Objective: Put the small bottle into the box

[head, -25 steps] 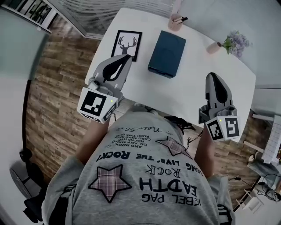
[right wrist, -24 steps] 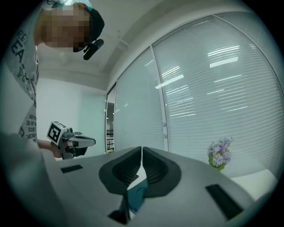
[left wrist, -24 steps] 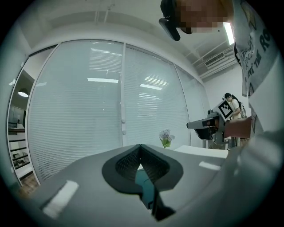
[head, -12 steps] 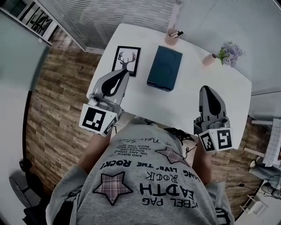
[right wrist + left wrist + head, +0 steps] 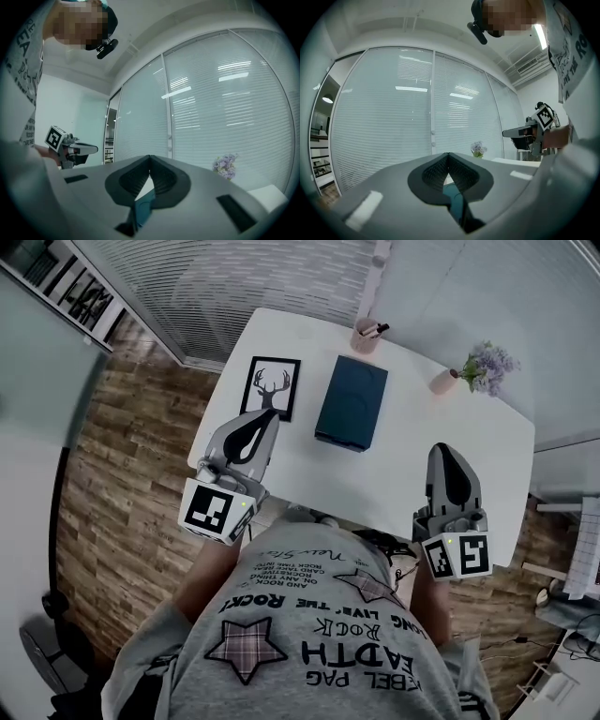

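A dark teal box [image 5: 352, 401] lies shut in the middle of the white table [image 5: 412, 442]. I cannot make out a small bottle in any view. My left gripper [image 5: 269, 419] hovers over the table's near left edge, shut and empty, pointing toward the far side. My right gripper [image 5: 443, 450] hovers over the near right edge, also shut with nothing in it. In the left gripper view the jaws [image 5: 448, 155] meet at the tip, with the teal box showing behind them. In the right gripper view the jaws [image 5: 150, 157] likewise touch.
A framed deer picture [image 5: 274, 387] lies left of the box. A pink cup with pens [image 5: 366, 335] stands at the table's far edge, and a small vase of lilac flowers [image 5: 480, 367] at the far right. Wood floor and window blinds surround the table.
The head camera has shifted, so the table sits a little differently in the picture. Both grippers stay shut and keep their places over the table's near edge.
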Motion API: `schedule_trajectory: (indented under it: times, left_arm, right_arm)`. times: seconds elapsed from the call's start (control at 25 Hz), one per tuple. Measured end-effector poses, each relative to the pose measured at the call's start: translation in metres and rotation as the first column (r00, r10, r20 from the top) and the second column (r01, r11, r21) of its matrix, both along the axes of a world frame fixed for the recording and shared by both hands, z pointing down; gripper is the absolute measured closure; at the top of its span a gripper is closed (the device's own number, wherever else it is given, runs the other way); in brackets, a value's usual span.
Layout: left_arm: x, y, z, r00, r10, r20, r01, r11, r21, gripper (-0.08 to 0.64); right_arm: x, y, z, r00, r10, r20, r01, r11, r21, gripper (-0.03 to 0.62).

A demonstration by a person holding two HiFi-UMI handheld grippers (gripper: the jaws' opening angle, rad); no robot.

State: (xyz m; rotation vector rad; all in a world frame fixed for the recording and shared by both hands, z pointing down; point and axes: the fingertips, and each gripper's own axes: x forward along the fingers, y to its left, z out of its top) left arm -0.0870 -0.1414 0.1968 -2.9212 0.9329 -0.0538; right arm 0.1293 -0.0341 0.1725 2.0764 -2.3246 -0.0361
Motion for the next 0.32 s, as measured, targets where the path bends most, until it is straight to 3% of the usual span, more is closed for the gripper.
schedule_trajectory:
  times: [0.32]
  left_arm:
    - [0.0036, -0.0055, 0.0062, 1.0, 0.01, 0.005, -0.01, 1.0, -0.009, 0.549]
  right_arm:
    - [0.0027, -0.0025, 0.0004, 1.0, 0.016, -0.015, -0.016, 1.0, 0.001, 0.578]
